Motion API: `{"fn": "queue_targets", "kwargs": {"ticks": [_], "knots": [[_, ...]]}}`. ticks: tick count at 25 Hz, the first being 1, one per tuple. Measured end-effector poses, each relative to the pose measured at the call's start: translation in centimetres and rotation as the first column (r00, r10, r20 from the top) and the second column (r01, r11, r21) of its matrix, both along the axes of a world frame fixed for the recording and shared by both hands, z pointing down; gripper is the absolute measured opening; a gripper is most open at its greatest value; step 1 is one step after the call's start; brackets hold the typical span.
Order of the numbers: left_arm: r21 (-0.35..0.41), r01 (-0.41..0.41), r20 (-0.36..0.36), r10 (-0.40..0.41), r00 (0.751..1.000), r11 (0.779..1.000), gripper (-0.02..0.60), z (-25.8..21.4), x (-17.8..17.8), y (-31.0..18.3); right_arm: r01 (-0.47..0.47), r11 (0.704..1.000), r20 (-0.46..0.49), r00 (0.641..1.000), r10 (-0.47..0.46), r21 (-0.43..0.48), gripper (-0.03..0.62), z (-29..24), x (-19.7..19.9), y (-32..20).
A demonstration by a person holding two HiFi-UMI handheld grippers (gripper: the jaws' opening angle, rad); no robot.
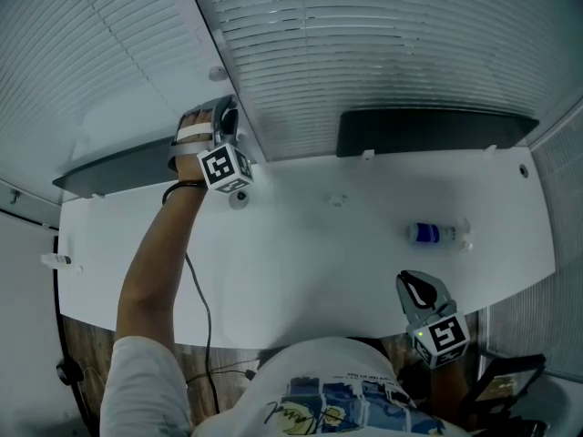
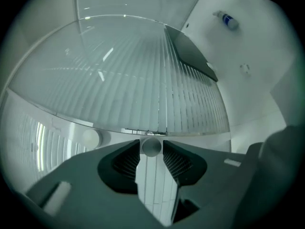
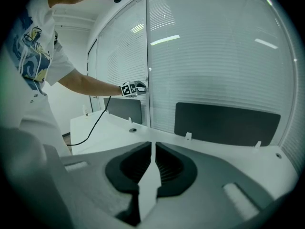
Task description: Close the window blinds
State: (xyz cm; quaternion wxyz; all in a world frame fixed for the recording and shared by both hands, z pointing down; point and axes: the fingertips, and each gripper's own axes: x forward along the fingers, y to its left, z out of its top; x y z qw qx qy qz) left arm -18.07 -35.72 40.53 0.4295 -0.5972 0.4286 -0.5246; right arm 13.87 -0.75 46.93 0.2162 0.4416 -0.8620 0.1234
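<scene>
Task's thing: the window blinds (image 1: 383, 53), thin horizontal slats that seem to sit behind glass, run along the far edge of the table (image 1: 319, 262).
Control: a small round knob (image 2: 151, 147) is on the upright frame (image 1: 221, 25) between two panes, above the table's far edge and towards its left end.
Second knob: another round knob (image 2: 90, 138) is just beside the first on the same frame, untouched.
Left gripper: the left gripper (image 1: 223, 126) reaches out to the frame and is closed on the knob, which fills the gap between the jaw tips.
Right gripper: the right gripper (image 1: 417, 289) hovers by the near edge towards the right corner, jaws drawn together with nothing in them.
Also on the table: a bottle (image 1: 428, 234) lies on its side towards the right edge, well apart from both grippers.
Handling, judged: the slats look light and flimsy and cannot be touched directly, so the knob is the only place to take hold.
Knob, judged: it looks hard, smooth and small, likely to slip, so pinch it squarely on opposite sides and turn by rolling the wrist.
Risk, judged: a slack pinch would spin round the knob without tilting the slats.
</scene>
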Motion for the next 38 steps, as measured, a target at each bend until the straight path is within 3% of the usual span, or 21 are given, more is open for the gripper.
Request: {"fn": "queue_targets", "kwargs": {"ticks": [5,9,11,13,15,19,22,27,33,38], "knots": [[0.016,-0.005,0.12,0.003,0.993,1.0,0.14,0.4,-0.3,-0.7,-0.004,1.0,-0.004,1.0,0.004,0.001,0.017,-0.1,0.4,0.0],[0.037,0.0,0.1,-0.004,0.995,0.999,0.118,0.1,-0.3,-0.8,-0.005,1.0,-0.003,1.0,0.005,0.007,0.017,-0.1,0.5,-0.1],[0.028,0.025,0.019,-0.025,0.999,0.999,0.118,-0.1,-0.3,-0.8,-0.006,1.0,-0.001,1.0,0.006,0.004,0.017,0.0,0.5,-0.1],[0.007,0.061,-0.116,-0.06,0.991,0.998,0.121,-0.3,-0.4,-0.8,-0.008,1.0,0.008,1.0,0.008,0.004,0.017,0.2,0.5,-0.1],[-0.012,0.098,-0.249,-0.098,0.964,0.995,0.124,-0.6,-0.6,-0.8,-0.01,1.0,0.009,1.0,0.01,0.005,0.017,0.2,0.6,-0.1],[-0.032,0.155,-0.44,-0.154,0.885,0.987,0.124,-0.9,-0.8,-0.8,-0.011,1.0,0.001,1.0,0.011,0.003,0.017,0.2,0.7,-0.2],[-0.068,0.202,-0.594,-0.202,0.779,0.977,0.124,-1.2,-1.1,-0.8,-0.007,1.0,-0.005,1.0,0.007,0.004,0.017,0.2,0.6,-0.3],[-0.145,0.254,-0.794,-0.265,0.547,0.956,0.124,-1.6,-1.5,-0.8,-0.001,1.0,-0.004,1.0,0.001,0.002,0.017,0.2,0.4,-0.5],[-0.243,0.244,-0.905,-0.31,0.292,0.939,0.123,-1.8,-2.2,-0.9,-0.002,1.0,-0.006,1.0,0.002,-0.009,0.017,0.4,0.5,-0.6],[-0.338,0.183,-0.937,-0.349,0.029,0.923,0.123,-1.6,-2.5,-0.9,0.003,1.0,0.009,1.0,-0.003,-0.007,0.017,0.3,0.3,-0.9]]}}
